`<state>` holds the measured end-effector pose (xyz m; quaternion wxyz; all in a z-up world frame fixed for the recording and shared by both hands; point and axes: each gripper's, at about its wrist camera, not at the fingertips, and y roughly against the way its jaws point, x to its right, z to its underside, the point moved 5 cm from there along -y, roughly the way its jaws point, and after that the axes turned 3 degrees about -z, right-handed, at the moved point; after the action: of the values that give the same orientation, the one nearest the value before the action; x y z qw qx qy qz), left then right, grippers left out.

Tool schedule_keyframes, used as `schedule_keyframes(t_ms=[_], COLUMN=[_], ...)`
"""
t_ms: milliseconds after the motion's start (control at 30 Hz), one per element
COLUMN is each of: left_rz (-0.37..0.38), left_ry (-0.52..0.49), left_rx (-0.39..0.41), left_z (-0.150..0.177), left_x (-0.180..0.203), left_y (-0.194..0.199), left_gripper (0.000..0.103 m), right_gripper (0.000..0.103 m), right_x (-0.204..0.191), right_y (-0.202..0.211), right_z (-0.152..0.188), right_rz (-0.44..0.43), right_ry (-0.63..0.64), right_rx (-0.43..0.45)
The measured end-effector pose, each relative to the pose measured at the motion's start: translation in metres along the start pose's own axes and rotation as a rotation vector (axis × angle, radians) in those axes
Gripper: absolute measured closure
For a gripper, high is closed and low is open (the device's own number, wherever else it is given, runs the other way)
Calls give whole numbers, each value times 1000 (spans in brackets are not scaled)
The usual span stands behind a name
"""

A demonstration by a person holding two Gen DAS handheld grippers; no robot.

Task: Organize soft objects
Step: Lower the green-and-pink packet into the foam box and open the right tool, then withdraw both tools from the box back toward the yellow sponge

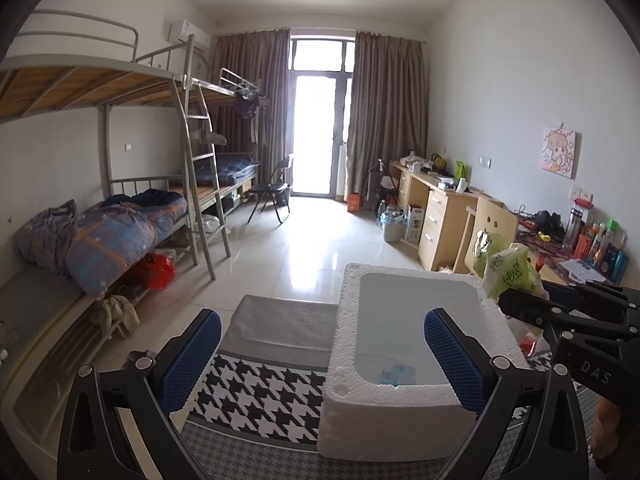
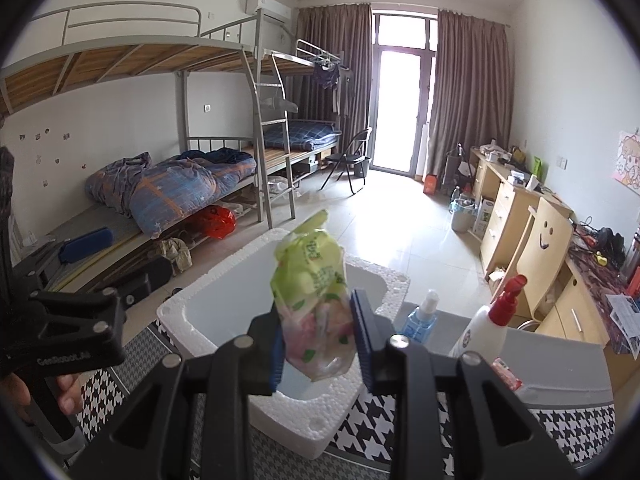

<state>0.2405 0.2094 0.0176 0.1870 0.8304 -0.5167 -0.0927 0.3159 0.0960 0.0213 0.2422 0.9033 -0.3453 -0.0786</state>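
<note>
A white foam box (image 1: 400, 412) stands on a houndstooth cloth (image 1: 256, 392); a small blue packet (image 1: 396, 374) lies inside it. My left gripper (image 1: 322, 360) is open and empty, its blue pads either side of the box's left part. My right gripper (image 2: 318, 340) is shut on a green tissue pack (image 2: 312, 292) and holds it above the foam box (image 2: 224, 312). The pack and right gripper also show at the right of the left wrist view (image 1: 510, 272).
A blue spray bottle (image 2: 420, 316) and a white bottle with a red trigger (image 2: 488, 328) stand right of the box. Bunk beds (image 1: 120, 216) line the left wall, desks (image 1: 440, 208) the right. A wooden chair (image 2: 540, 248) stands nearby.
</note>
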Motion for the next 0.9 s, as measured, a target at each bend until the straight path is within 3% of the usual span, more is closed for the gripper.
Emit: schedule_keyframes(t_ms=[533,600,667,733,900], left_rz=[-12,-10,-9,-13,-12], left_ry=[16,21,31,33,35], left_rx=[12,9,5,2,2], left_z=[8,9,10,10,10], left_x=[-15,-17,-17,-19,-20], left_y=[11,12,10,10,12], left_gripper=[1,1,1,1,1], right_gripper=[68,63,40,30,26], right_x=[6,6,3,0,0], right_y=[-38,-42,-47,-46,-39], right_z=[3,4,3,2,-1], right_rz=[-8,-8,-33,-29,-23], right_ry=[-22,-23,-24,-17,-15], right_rx=[-82,-99,-119,-109,-95])
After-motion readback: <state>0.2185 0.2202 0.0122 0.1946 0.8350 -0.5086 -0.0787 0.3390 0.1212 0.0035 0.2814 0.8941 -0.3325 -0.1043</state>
